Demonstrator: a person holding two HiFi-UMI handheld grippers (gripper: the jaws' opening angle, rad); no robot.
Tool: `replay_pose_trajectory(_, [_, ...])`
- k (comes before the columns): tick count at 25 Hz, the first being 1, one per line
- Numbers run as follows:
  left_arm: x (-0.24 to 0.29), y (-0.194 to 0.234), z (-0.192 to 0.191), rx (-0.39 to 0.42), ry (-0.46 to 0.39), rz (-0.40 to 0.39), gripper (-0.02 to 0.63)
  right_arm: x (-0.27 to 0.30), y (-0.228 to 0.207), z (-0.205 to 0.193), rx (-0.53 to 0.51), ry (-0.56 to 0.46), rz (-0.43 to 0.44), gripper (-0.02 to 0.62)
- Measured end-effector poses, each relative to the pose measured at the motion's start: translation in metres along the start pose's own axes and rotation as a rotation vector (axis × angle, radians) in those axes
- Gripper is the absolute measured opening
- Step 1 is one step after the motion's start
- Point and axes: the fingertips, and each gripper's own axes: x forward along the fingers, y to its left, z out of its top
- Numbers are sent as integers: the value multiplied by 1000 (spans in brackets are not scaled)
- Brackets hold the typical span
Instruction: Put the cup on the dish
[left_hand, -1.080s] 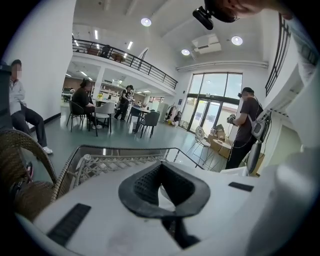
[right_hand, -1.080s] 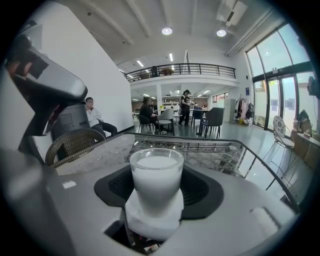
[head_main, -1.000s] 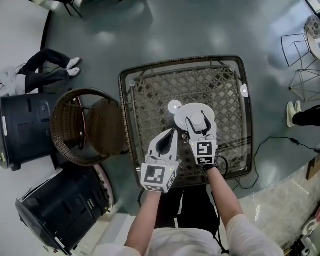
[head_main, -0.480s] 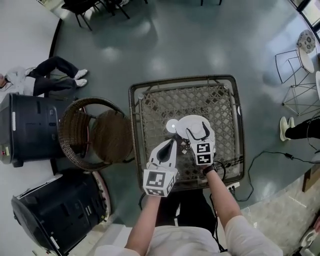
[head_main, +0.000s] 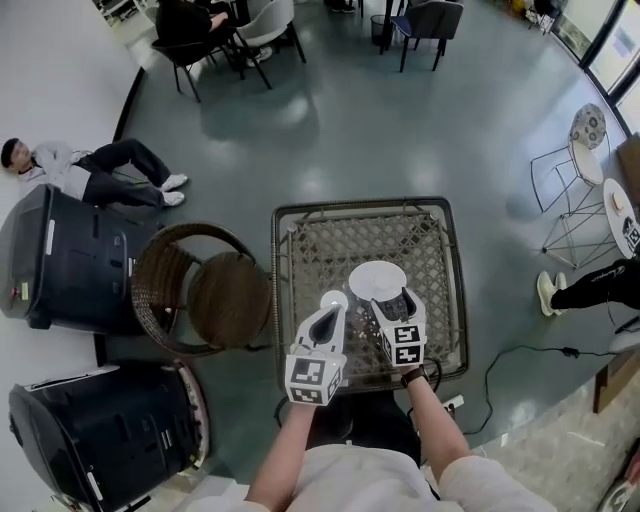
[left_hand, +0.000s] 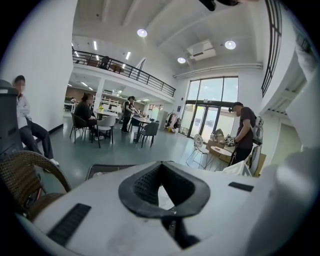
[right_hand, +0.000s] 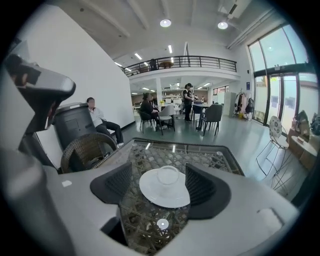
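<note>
A white cup (right_hand: 167, 175) stands upright on the white dish (right_hand: 164, 192), which lies on the glass-topped wicker table (right_hand: 200, 157). My right gripper (right_hand: 160, 181) sits just short of the dish with its jaws opening wide; its pads flank the cup and dish without touching either. In the head view the dish (head_main: 370, 275) lies at mid-table, with the right gripper (head_main: 392, 302) at its near edge and the cup hard to make out. My left gripper (head_main: 331, 308) hovers beside it to the left, shut and empty; its own view shows its pads (left_hand: 150, 187) meeting.
The square table (head_main: 360, 207) has a small white disc (head_main: 333, 297) by the left gripper's tip. A round wicker chair (head_main: 200, 290) stands at its left, with two black bins (head_main: 70, 265) further left. A cable (head_main: 520, 350) lies on the floor at the right. People sit further off.
The right gripper's jaws have spread and it has drawn back from the dish's centre toward me; the cup stays on the dish. The head view has pulled back; the left gripper keeps its place.
</note>
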Motion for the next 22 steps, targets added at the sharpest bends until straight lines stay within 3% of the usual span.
replay_pose_trajectory(14, [-53,-41,69,78,-145,-50,3,-150,45,135,4,-346,-15,139])
replay_pose_trajectory(22, [-84,-62,111,149,-231,-63,3,-213,75,190,-26,-493,-9,29])
